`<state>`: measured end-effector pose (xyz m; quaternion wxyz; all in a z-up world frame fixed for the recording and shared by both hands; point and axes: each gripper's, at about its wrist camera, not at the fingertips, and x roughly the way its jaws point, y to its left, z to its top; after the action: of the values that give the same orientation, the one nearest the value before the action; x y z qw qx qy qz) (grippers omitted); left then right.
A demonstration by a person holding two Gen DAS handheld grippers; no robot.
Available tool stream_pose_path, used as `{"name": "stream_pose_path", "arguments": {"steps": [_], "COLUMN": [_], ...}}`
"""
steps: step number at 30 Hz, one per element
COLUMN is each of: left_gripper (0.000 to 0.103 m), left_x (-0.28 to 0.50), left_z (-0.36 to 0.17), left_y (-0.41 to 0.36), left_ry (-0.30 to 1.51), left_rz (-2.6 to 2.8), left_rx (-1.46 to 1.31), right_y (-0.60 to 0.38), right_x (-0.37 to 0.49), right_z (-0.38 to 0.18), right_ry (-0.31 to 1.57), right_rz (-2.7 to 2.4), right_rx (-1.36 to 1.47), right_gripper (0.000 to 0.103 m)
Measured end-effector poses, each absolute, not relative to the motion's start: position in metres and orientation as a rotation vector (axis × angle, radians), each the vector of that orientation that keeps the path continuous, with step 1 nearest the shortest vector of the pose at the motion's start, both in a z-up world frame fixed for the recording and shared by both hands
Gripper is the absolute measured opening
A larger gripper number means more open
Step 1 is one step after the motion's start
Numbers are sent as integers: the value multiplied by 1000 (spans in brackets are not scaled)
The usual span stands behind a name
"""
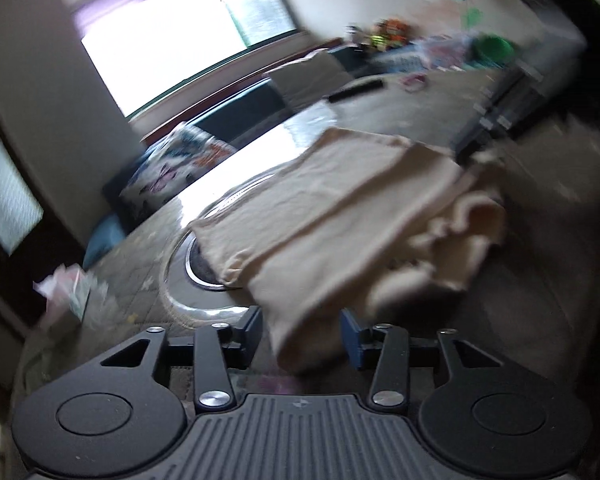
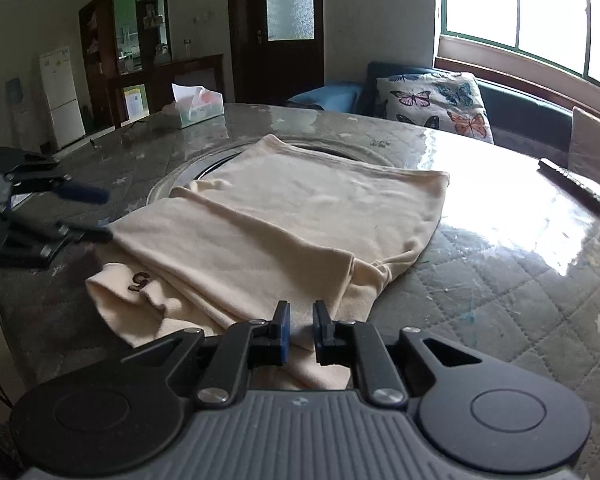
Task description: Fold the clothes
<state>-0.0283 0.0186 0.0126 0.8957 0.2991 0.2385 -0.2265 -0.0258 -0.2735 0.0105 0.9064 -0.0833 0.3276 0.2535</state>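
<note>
light: daylight from the big window (image 2: 540, 12), room far left is dim | glare: bright white shine on the table top (image 2: 500, 200) near the window | blur: left wrist view is smeared all over, right wrist view is sharp | edges: bent and dark in the corners

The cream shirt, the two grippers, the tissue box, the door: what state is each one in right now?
Cream shirt: partly folded, lying flat on the table.
Left gripper: open, shirt edge between its fingers.
Right gripper: nearly shut, narrow gap, over the shirt's near edge; grip unclear.
Tissue box: open, tissue sticking up.
Door: closed.
Butterfly pillow: propped upright on the sofa.
Remote control: lying flat on the table.
</note>
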Motion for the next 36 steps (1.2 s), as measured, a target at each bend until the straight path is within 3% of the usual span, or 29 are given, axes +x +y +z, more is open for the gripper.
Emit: {"name": "stream_pose_path", "arguments": {"steps": [5,9,11,13,15,21,25,28,32,36], "left_gripper": [51,51,43,21,14,11,11,11,16,37], "left_x": [-45,-44,-44,-39,-32,-3,15,21,14,0], "left_z": [-3,-9,-9,-9,-4,25,30,28,24,17], "left_y": [-2,-16,-21,-21,-19,-9,-12,-12,-7,1], "left_ry": [443,401,385,394,400,413,435,448,453,437], "left_rz": [-527,-555,-573,-582,-580,-563,-560,-558,-553,-533], "left_rx": [720,718,712,687,649,476,431,423,436,493], "right_y": [-272,-269,-267,-267,-266,-257,-248,-241,-238,-248], "right_x": [-35,-44,-49,-55,-61,-76,-68,-58,-39,-25], "right_z": [17,20,21,23,24,20,14,9,0,8], "right_ry": [666,665,661,658,649,597,569,559,622,660], "right_rz": [541,555,568,583,599,642,660,667,663,664], "right_rx": [-213,-247,-267,-288,-323,-429,-445,-440,-400,-281], "right_gripper": [29,36,40,44,52,71,71,62,27,13]}}
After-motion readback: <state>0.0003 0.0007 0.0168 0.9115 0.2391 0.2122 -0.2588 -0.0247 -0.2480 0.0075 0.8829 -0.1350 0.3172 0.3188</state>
